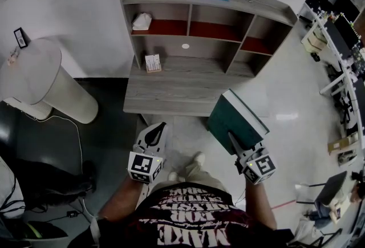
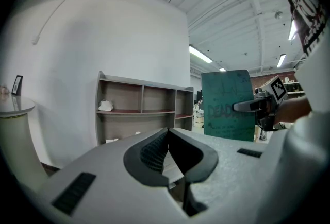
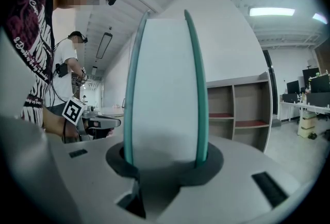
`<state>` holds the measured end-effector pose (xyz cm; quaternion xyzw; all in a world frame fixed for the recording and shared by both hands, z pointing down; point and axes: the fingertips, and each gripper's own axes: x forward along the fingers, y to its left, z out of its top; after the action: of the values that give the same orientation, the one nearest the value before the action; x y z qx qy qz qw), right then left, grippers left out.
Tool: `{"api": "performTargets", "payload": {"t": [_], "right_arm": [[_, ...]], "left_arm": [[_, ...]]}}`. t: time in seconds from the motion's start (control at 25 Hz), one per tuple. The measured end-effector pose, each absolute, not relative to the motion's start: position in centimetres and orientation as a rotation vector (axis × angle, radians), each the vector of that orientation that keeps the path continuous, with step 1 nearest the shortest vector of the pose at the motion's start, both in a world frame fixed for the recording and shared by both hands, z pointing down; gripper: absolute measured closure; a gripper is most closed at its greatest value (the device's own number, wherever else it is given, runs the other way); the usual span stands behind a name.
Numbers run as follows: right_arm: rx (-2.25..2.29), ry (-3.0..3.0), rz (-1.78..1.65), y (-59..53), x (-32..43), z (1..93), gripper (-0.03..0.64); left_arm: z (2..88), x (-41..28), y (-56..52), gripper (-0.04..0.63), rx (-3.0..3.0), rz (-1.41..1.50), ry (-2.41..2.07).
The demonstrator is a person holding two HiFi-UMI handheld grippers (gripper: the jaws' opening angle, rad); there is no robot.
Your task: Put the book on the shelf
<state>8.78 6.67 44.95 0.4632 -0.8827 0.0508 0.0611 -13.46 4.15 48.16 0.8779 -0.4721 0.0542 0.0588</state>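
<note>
Left gripper view: lettering [image 2: 220, 111] on book [image 2: 227, 89]

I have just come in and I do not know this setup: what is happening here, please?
A person stands in front of a grey shelf with a handheld gripper in each hand. The right gripper has its jaws closed on a thick green book, held up in the air, short of the shelf. The left gripper is empty, with its jaws together. The book is not yet on the shelf.

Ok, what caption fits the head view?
Right gripper holds a thick green hardcover book in front of the grey wooden shelf unit.
</note>
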Motion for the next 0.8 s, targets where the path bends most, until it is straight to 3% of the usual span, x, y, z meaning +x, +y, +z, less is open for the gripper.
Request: {"api": "performTargets", "payload": {"t": [0.8], "right_arm": [[1.400, -2.681, 0.165, 5.1, 8.3, 45.3, 0.456]], "left_arm": [[49.0, -13.7, 3.0, 0.589, 2.643, 0.192, -1.420]]}}
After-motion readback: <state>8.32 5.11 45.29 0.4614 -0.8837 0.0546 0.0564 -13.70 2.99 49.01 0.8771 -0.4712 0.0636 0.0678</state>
